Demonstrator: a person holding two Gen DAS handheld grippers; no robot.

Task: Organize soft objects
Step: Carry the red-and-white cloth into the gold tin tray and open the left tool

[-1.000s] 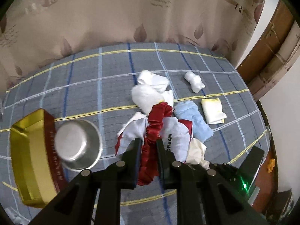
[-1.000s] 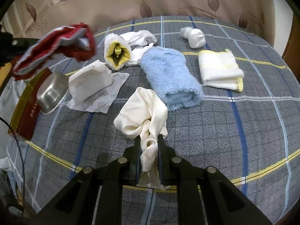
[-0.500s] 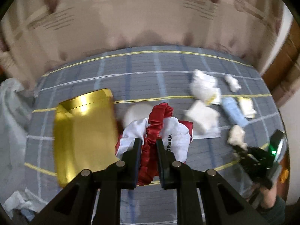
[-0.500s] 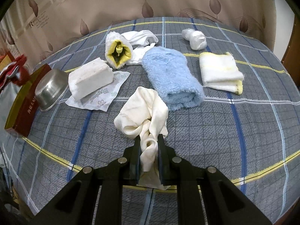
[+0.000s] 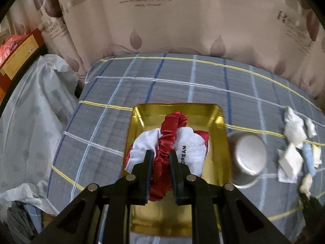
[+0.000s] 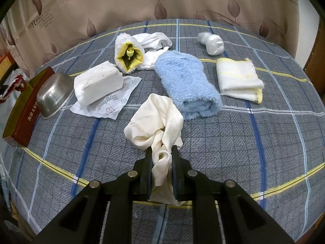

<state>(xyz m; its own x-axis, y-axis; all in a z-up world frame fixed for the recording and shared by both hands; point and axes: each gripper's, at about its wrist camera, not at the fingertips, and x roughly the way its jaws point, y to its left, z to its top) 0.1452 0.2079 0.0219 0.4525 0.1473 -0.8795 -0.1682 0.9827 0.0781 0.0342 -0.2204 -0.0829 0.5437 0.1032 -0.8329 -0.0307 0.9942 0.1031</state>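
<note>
1. left wrist view: the left gripper (image 5: 160, 155) is clamped shut on a red and white cloth (image 5: 191, 148), its jaws pinching the gathered red band in the middle.
2. a second ago this cloth hung over the pile of soft things on the bed; now it hangs directly over the open gold tray (image 5: 221, 126), which fills the centre of the view instead of sitting at the left edge.
3. the steel bowl (image 5: 248, 156), earlier to the left of the cloth, is now to its right, touching the tray's right side. the other soft items have slid to the far right edge and look small and blurred.
4. a white plastic cover (image 5: 30, 122) beside the checked bedsheet (image 5: 172, 77) is newly in sight on the left.
5. right wrist view: the right gripper (image 6: 161, 156) is closed on the near end of a cream cloth (image 6: 154, 120), which lies crumpled on the sheet just as before; this gripper has not shifted.
6. the blue towel (image 6: 186, 85), folded white and yellow cloth (image 6: 237, 79), white block on its printed wrapper (image 6: 97, 83), yellow-lined white sock (image 6: 129, 53) and knotted white bundle (image 6: 212, 41) lie unchanged.
7. the red and white cloth, a second ago high at upper left, now shows only as a sliver at the far left edge beyond the tray.
</note>
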